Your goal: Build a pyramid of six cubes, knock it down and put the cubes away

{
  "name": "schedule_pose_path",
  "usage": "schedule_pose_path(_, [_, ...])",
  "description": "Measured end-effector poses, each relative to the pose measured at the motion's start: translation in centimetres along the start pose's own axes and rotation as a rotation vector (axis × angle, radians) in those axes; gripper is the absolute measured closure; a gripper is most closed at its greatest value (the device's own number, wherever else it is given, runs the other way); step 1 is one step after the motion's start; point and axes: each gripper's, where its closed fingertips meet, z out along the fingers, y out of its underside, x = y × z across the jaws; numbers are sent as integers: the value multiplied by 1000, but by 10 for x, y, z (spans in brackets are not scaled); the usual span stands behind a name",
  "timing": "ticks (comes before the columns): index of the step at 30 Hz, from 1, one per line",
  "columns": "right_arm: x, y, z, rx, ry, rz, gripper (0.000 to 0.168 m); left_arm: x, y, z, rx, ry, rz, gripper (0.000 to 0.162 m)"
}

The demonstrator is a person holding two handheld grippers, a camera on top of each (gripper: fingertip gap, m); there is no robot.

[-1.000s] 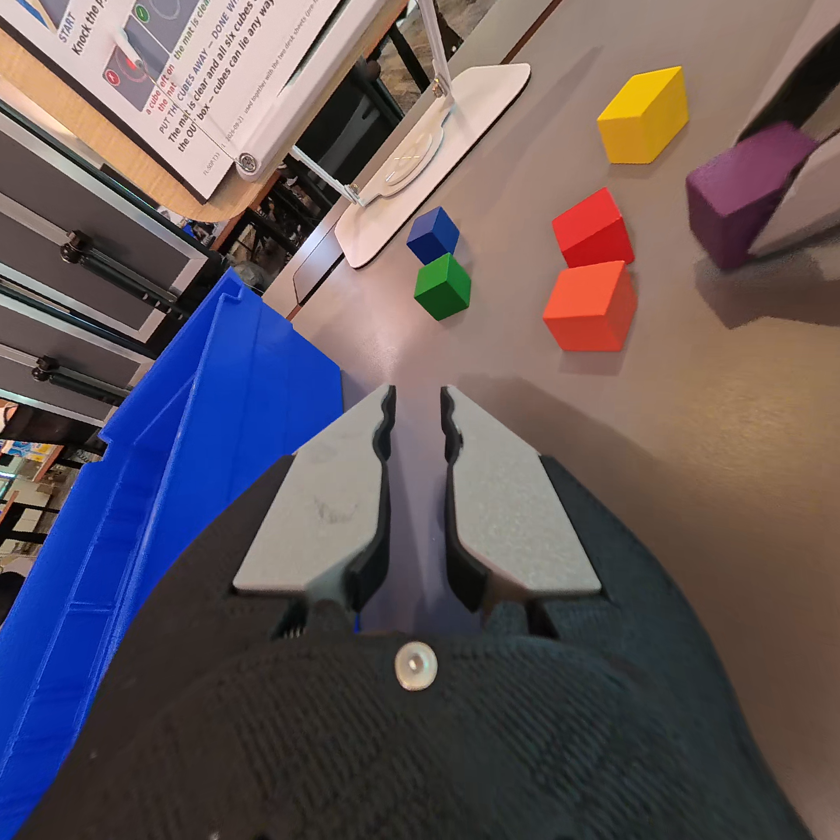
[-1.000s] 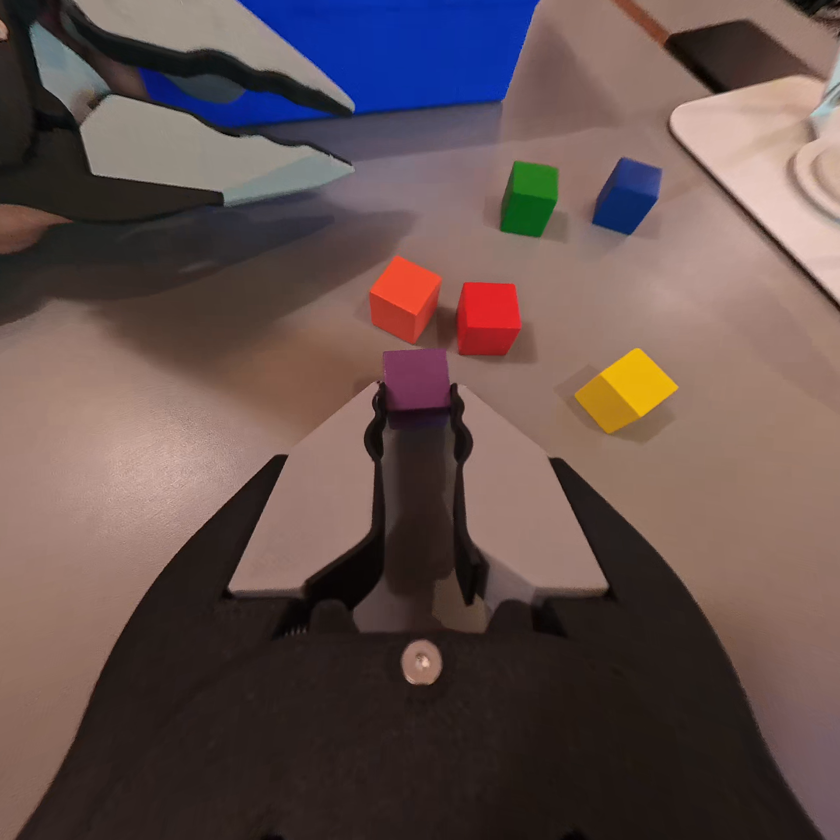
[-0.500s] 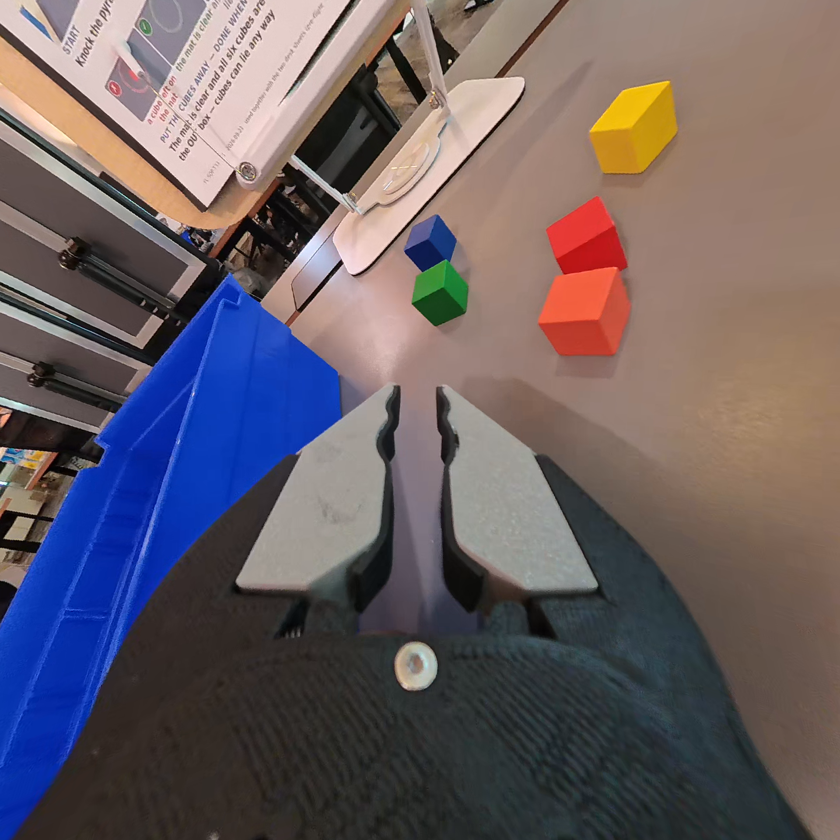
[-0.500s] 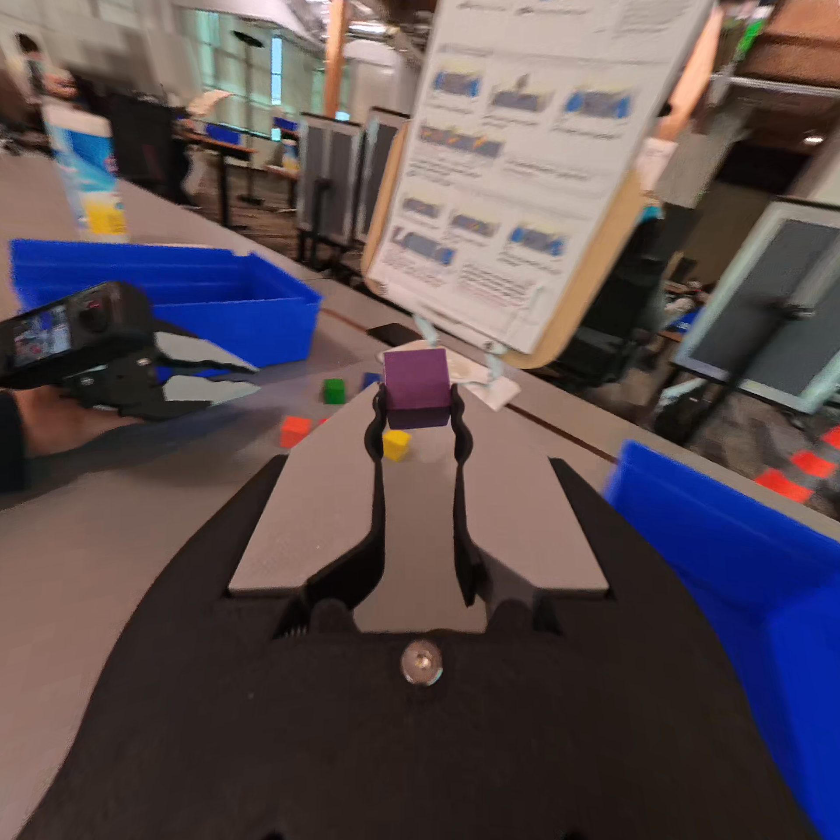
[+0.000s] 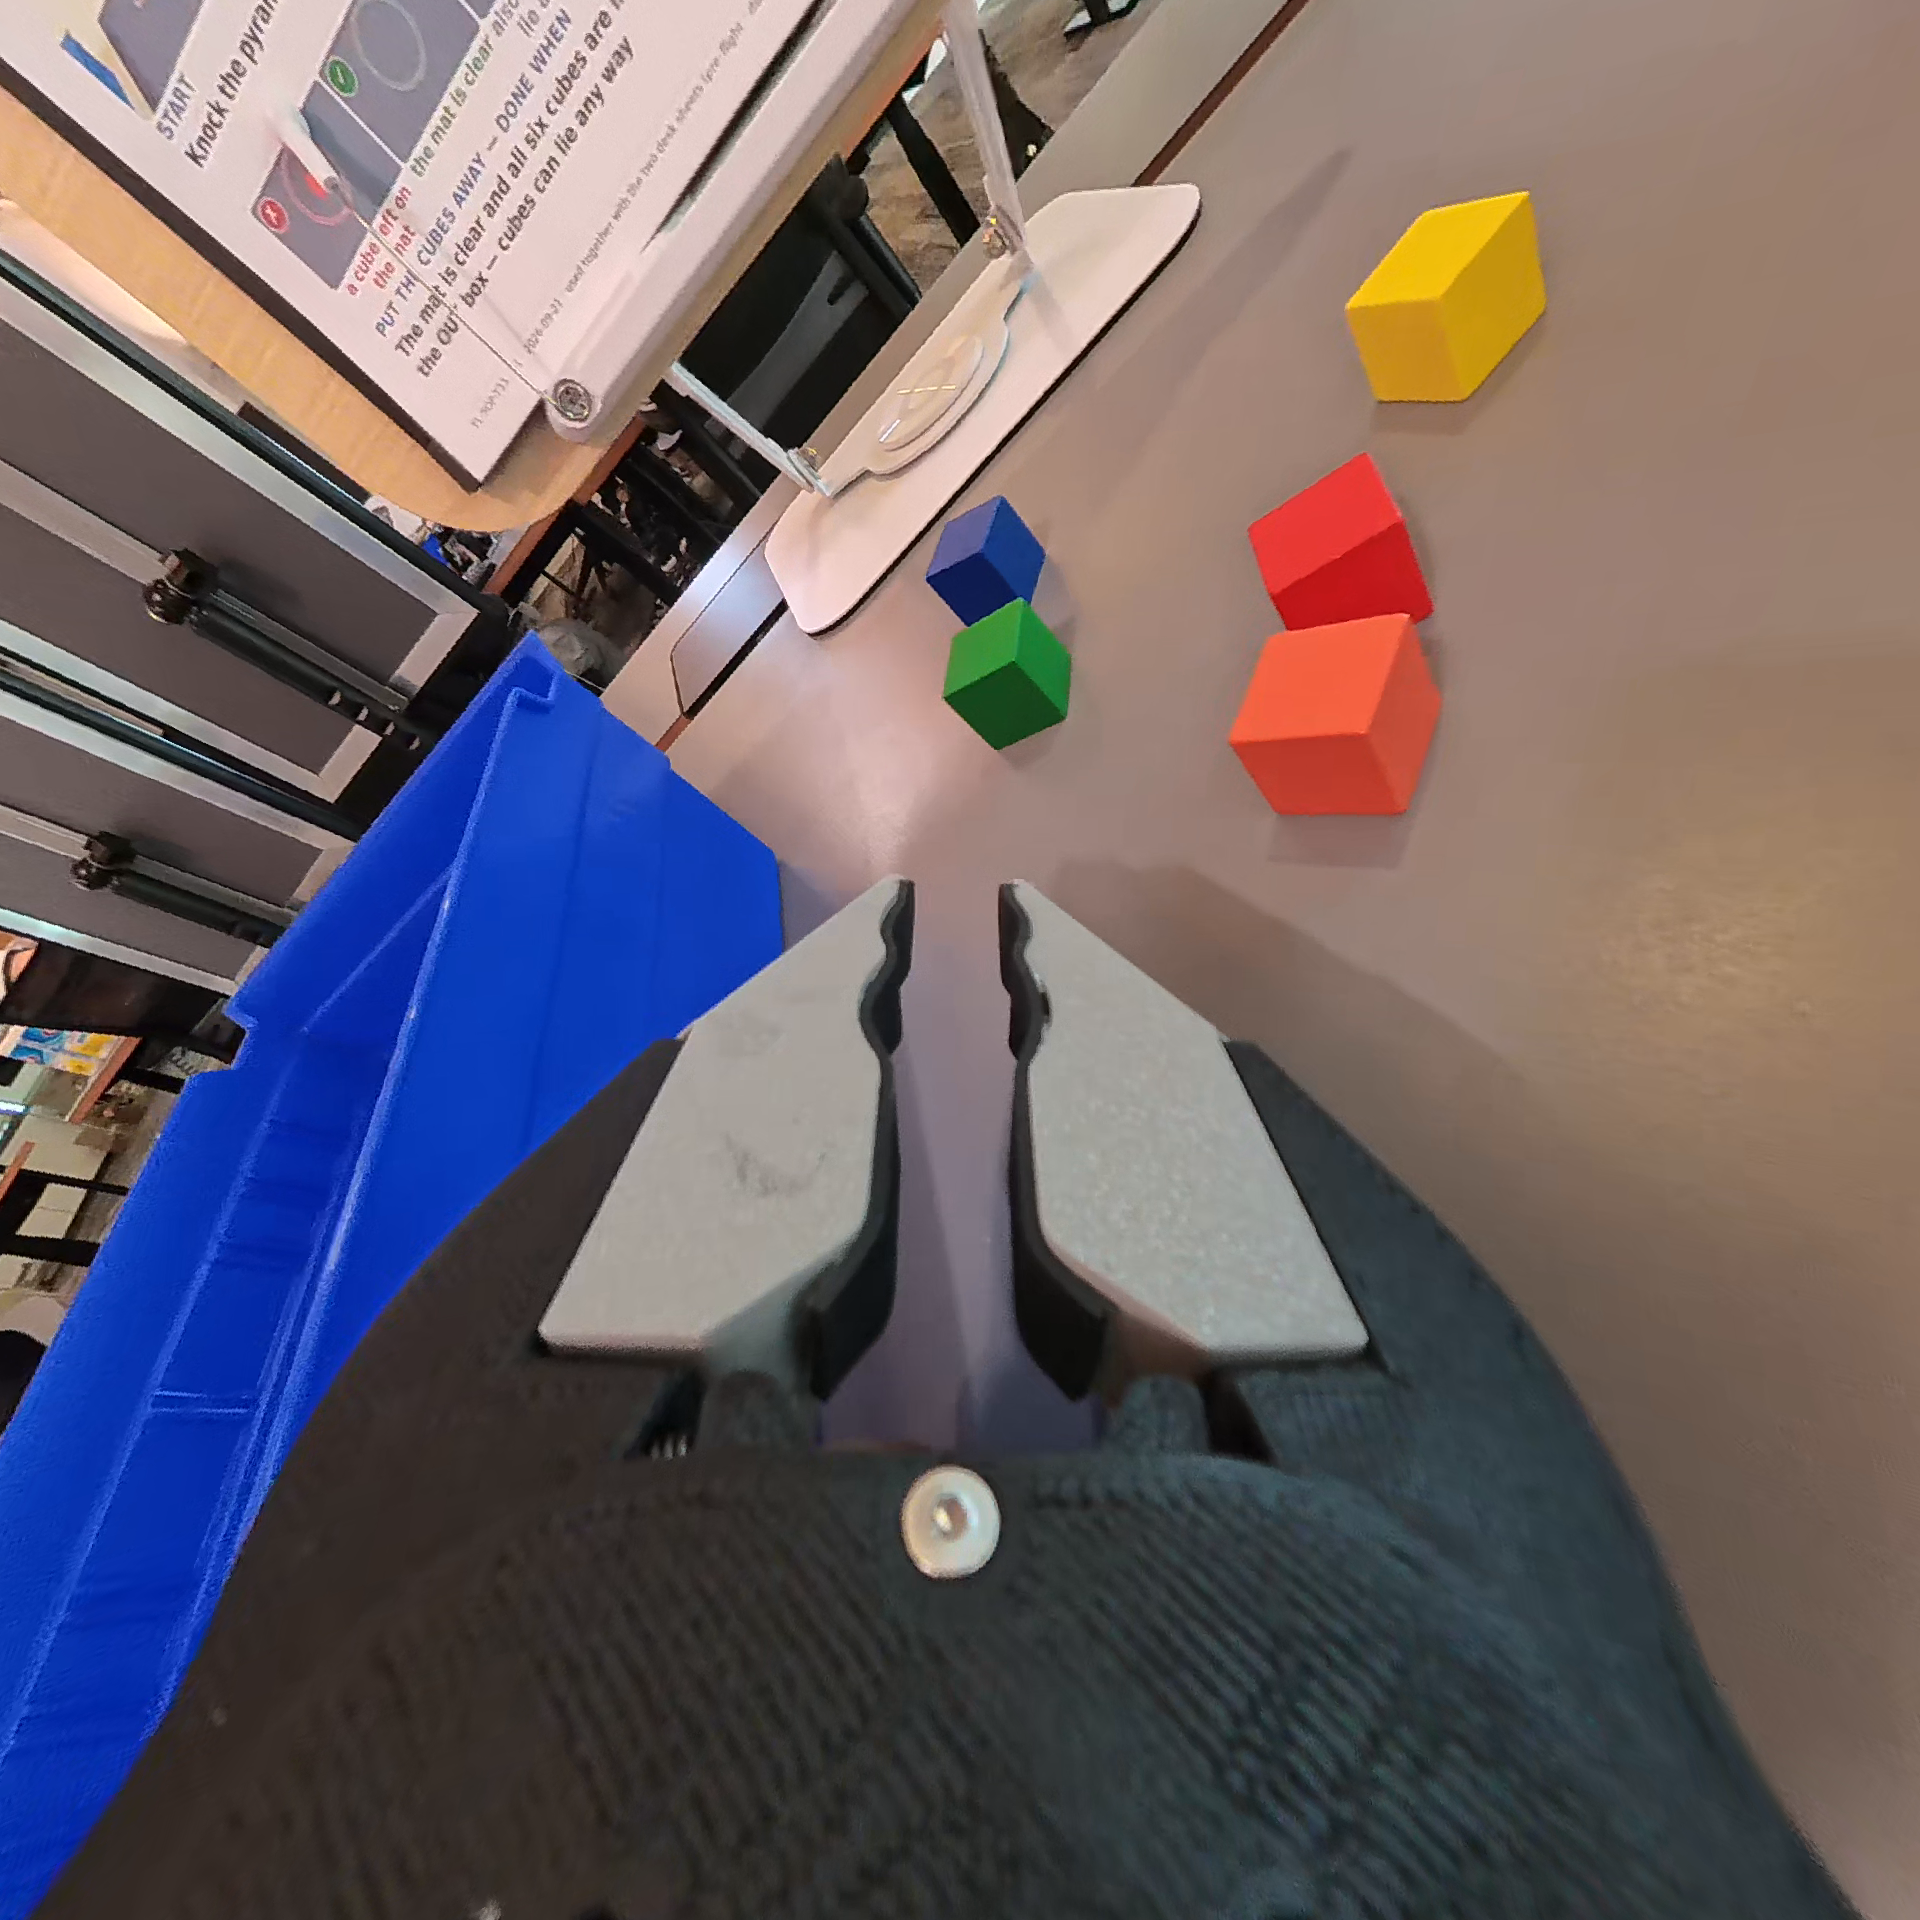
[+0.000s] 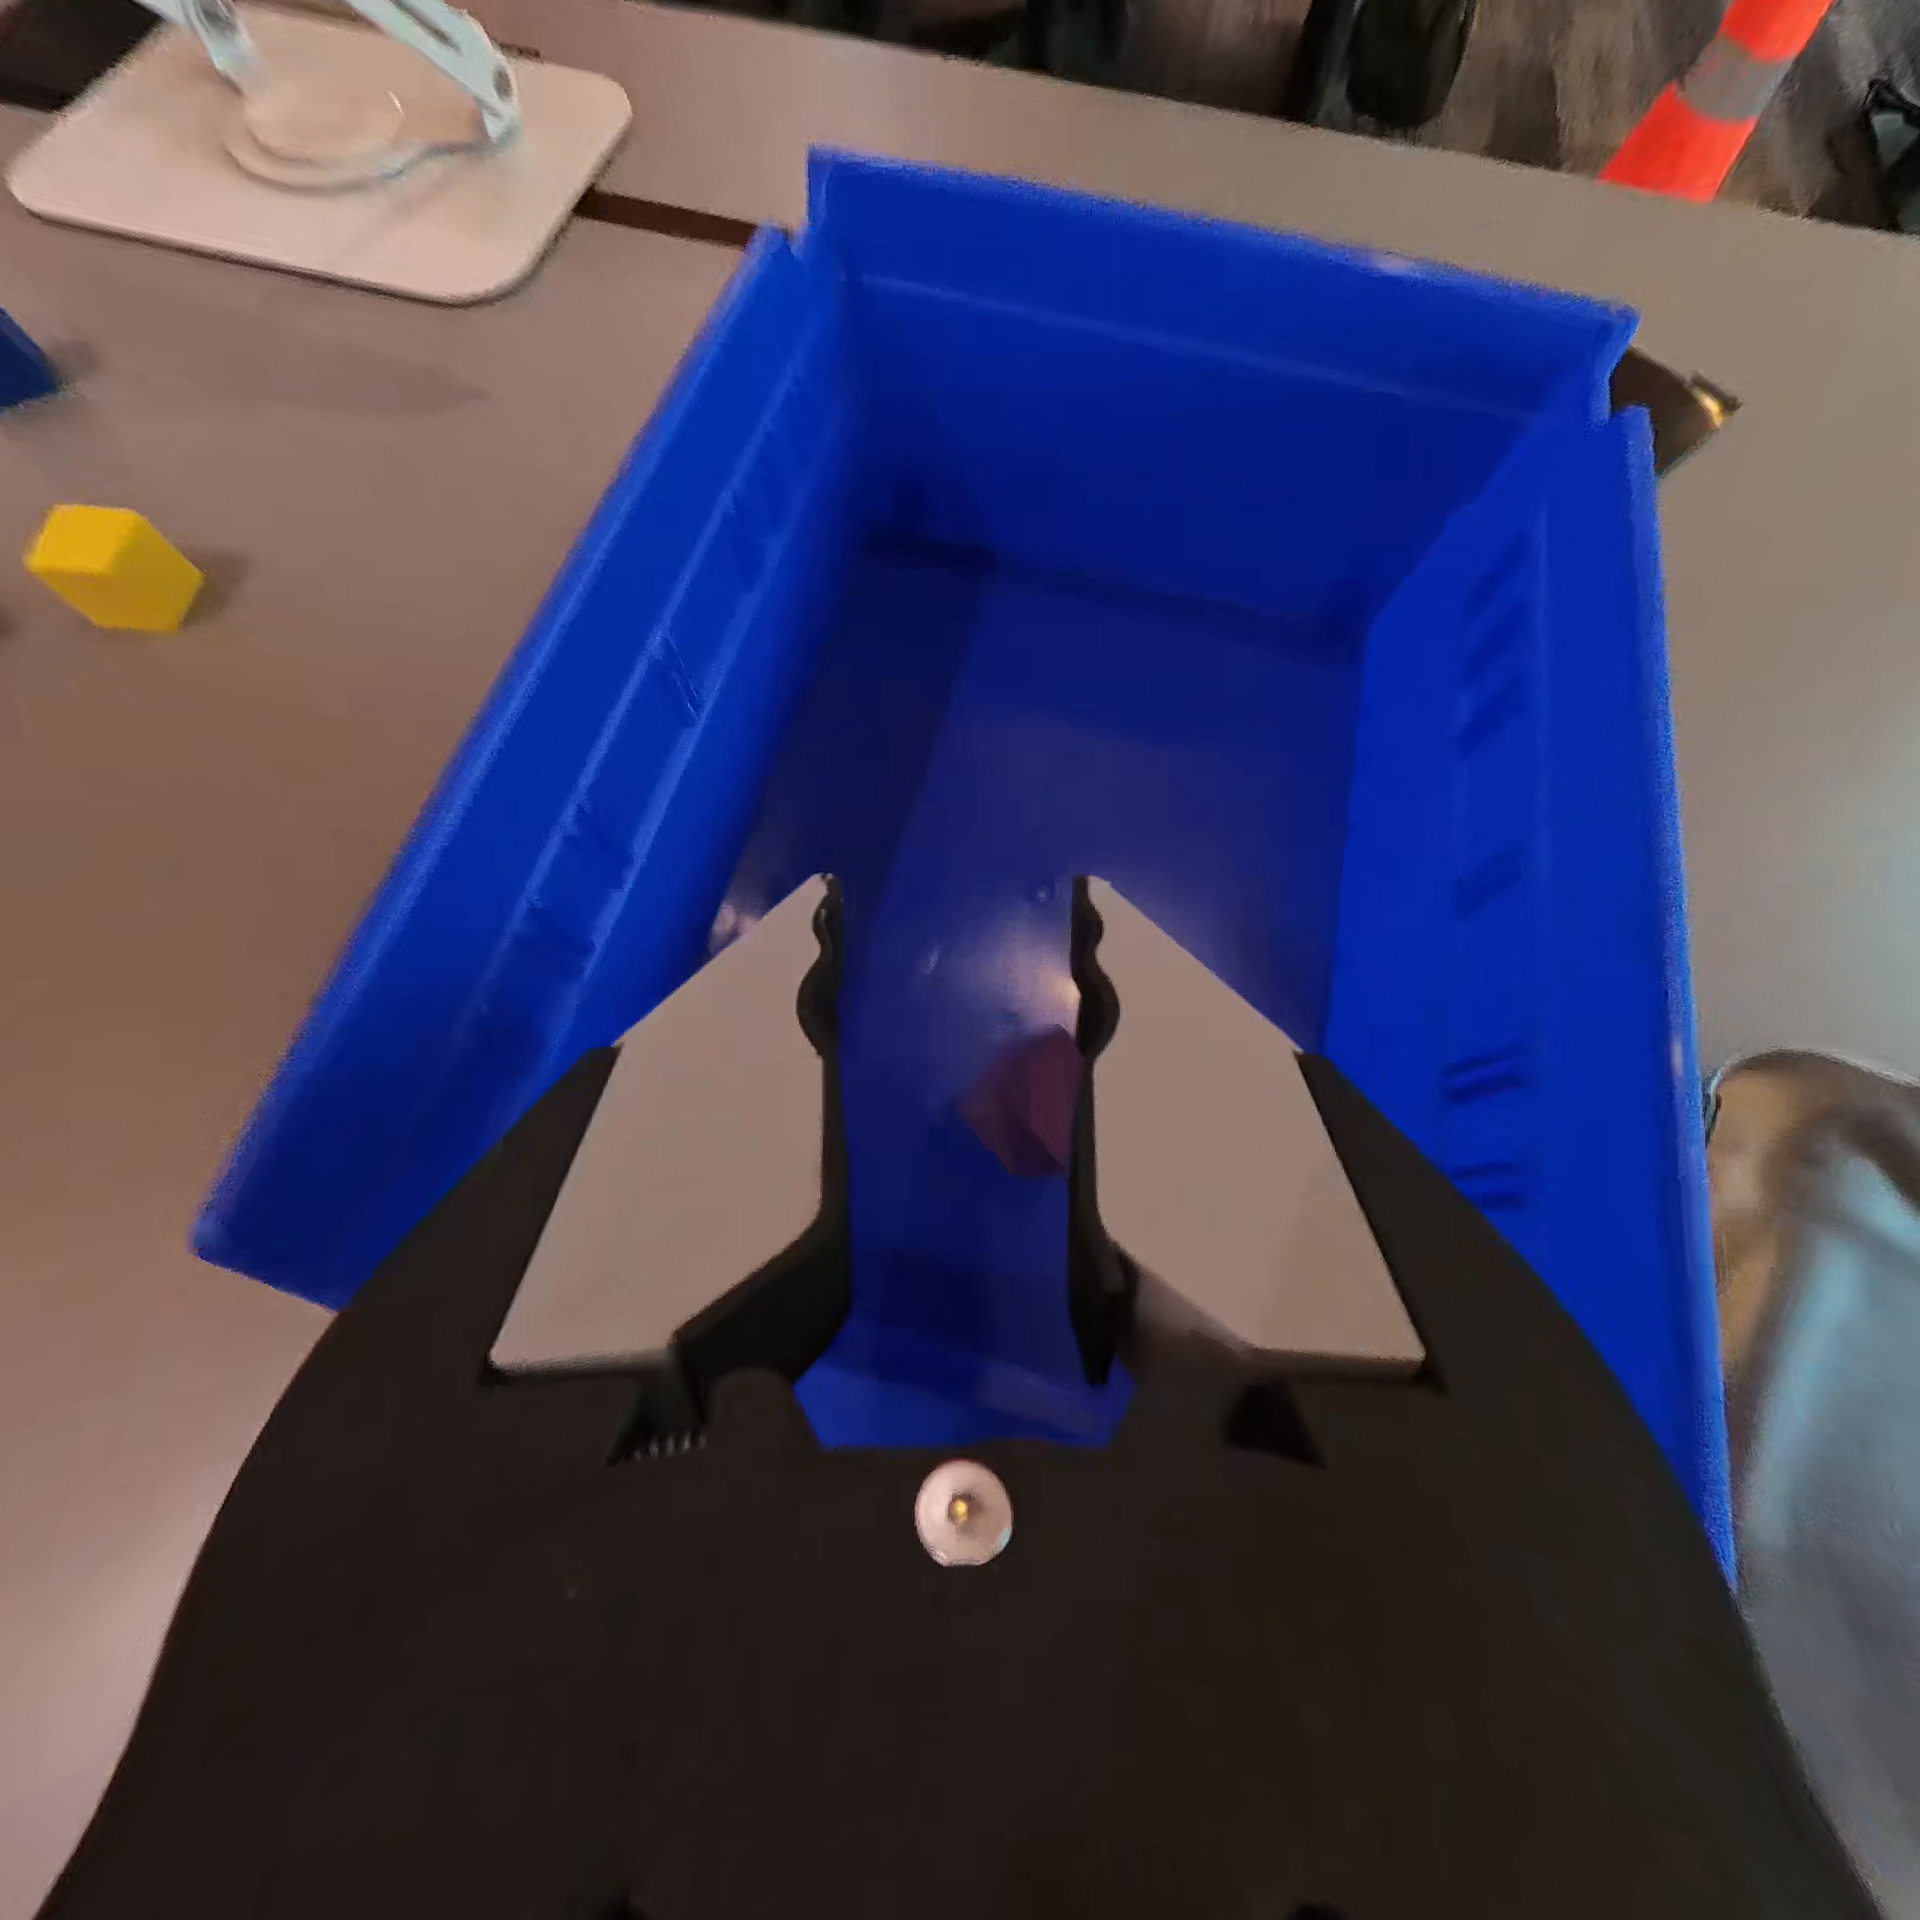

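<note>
My right gripper (image 6: pixel 954 894) is open above a blue bin (image 6: pixel 665 686). The purple cube (image 6: pixel 1023 1107) is free of the jaws and lies blurred inside the bin. A yellow cube (image 6: pixel 114 566) lies on the table left of the bin. My left gripper (image 5: pixel 956 904) is open a narrow gap and empty, low over the grey table. Ahead of it lie the green cube (image 5: pixel 1008 675), the blue cube (image 5: pixel 985 556), the orange cube (image 5: pixel 1335 717), the red cube (image 5: pixel 1340 540) and the yellow cube (image 5: pixel 1449 296).
A second blue bin (image 5: pixel 343 1091) stands close on the left of my left gripper. A white stand base (image 5: pixel 977 374) with an instruction board (image 5: pixel 436 156) sits behind the cubes; the base also shows in the right wrist view (image 6: pixel 332 177). An orange cone (image 6: pixel 1704 94) stands beyond the table. The gap from one gripper's tips to the other's is roughly 45 cm. The orange cube (image 5: pixel 1335 717) sits 6 cm or so from the ends of my left fingers.
My right gripper carried the purple cube from the table over to the blue bin, opened and let it go into the bin. My left gripper has hardly moved.
</note>
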Motion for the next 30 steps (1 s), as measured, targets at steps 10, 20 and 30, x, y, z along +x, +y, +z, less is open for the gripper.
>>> schedule_pose_path(10, [-188, -83, -49, 273, -312, -209, 126, 2, 1, 1, -12, -5, 22, 148])
schedule_pose_path(20, [-262, -47, 118, -64, -258, -195, 102, 8, 1, -1, -12, 2, 61, 150])
schedule_pose_path(30, [-270, -46, 150, -165, -258, -289, 143, 9, 1, 2, -16, 11, 71, 150])
